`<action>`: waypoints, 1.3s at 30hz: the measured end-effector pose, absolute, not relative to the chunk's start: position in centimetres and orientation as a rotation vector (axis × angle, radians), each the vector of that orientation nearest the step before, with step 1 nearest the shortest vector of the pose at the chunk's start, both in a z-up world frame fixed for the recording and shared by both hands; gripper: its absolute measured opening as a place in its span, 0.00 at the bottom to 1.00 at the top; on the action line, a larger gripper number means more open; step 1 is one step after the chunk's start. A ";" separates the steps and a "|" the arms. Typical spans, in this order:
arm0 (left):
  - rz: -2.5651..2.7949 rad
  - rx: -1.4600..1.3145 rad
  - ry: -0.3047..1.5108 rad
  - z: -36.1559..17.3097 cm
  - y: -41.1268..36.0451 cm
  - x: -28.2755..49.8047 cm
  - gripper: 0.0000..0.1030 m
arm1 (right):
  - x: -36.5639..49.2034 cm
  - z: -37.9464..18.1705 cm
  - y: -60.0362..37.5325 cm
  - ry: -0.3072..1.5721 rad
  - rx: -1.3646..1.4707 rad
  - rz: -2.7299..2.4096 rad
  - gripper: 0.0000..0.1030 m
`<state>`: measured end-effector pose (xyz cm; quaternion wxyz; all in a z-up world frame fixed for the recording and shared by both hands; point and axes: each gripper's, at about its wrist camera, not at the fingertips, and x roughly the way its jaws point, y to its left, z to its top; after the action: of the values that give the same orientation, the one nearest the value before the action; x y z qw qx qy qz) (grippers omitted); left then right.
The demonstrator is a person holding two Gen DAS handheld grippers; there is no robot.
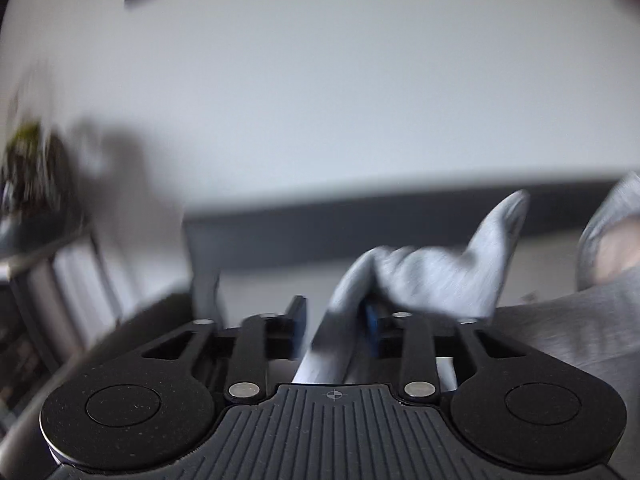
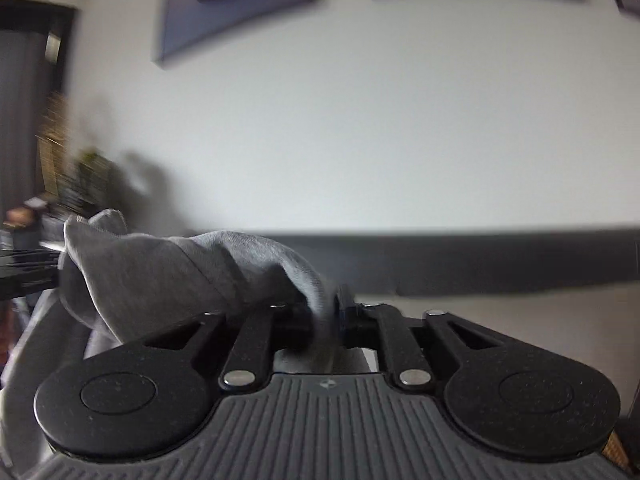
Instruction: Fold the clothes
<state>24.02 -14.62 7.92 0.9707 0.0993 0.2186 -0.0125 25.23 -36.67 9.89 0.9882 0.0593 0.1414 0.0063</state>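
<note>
A grey garment (image 1: 440, 272) hangs between both grippers, lifted in the air. In the left wrist view my left gripper (image 1: 336, 320) has its jaws partly apart, with a fold of the grey cloth running between them against the right blue pad; the cloth bunches up to the right. In the right wrist view my right gripper (image 2: 326, 314) is shut on the same grey garment (image 2: 160, 276), which spreads out to the left and drapes down past the gripper body. Both views are blurred by motion.
A white wall (image 2: 360, 140) fills both views, with dark framed pictures (image 2: 236, 0) high up. A dark low ledge (image 2: 500, 264) runs along the wall. A plant on a side table (image 1: 28, 176) stands at the left. A dark doorway (image 2: 28, 100) shows at far left.
</note>
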 end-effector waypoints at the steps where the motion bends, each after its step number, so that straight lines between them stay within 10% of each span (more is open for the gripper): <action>1: -0.005 0.226 0.518 5.0 -14.8 26.3 0.29 | 28.3 7.0 -37.0 0.350 0.121 -0.036 0.63; 9: -0.111 0.287 0.680 -6.8 -9.9 24.5 0.33 | 33.7 -9.9 -37.9 0.643 0.060 -0.086 0.63; 15: -0.205 0.350 0.710 -6.8 -4.8 14.3 0.65 | 22.1 -11.9 -36.0 0.701 0.034 0.058 0.78; 35: -0.067 0.414 0.834 -11.2 2.2 7.5 0.79 | 12.1 -16.9 -34.8 0.911 0.153 -0.087 0.86; 37: -0.100 0.368 0.872 -12.1 2.3 8.1 0.76 | 12.3 -17.8 -35.1 0.936 0.204 -0.082 0.86; 38: -0.118 0.346 0.893 -12.5 2.3 8.4 0.55 | 12.3 -18.2 -35.3 0.948 0.229 -0.080 0.82; 39: -0.136 0.326 0.912 -12.9 2.3 8.7 0.12 | 12.4 -18.5 -35.2 0.961 0.248 -0.057 0.77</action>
<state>8.72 2.32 -12.92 0.8829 0.1564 0.4380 -0.0652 12.40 -35.22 -18.55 0.8791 0.1187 0.4608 -0.0271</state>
